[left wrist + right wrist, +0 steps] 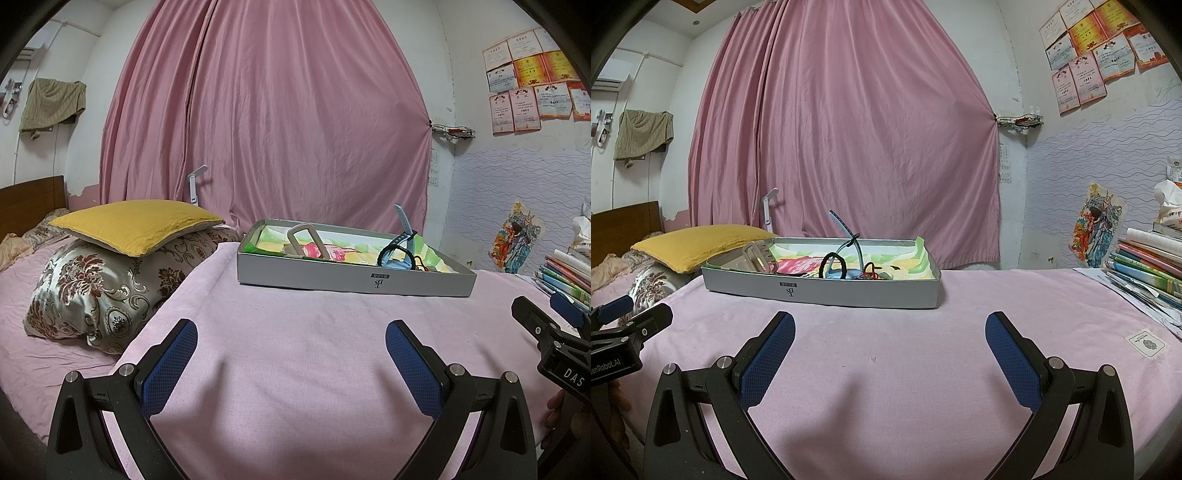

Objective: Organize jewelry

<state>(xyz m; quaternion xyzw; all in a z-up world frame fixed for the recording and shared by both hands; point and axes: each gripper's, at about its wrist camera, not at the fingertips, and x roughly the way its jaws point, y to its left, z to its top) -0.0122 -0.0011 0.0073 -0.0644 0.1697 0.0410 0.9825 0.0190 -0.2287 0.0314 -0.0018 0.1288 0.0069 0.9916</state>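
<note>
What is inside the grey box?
In the box: a blue watch, a beige clip, a black hair tie and red cord. Its near wall hides the floor.

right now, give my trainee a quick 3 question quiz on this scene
1. True or false: the left gripper holds a blue watch.
2. Where does the black hair tie lie? A) on the pink cloth B) in the grey box C) on the yellow pillow
3. Which side of the box is the book stack on, seen from the right wrist?

Key: 1 false, both grippers open and empty. 2 B. 3 right.
</note>
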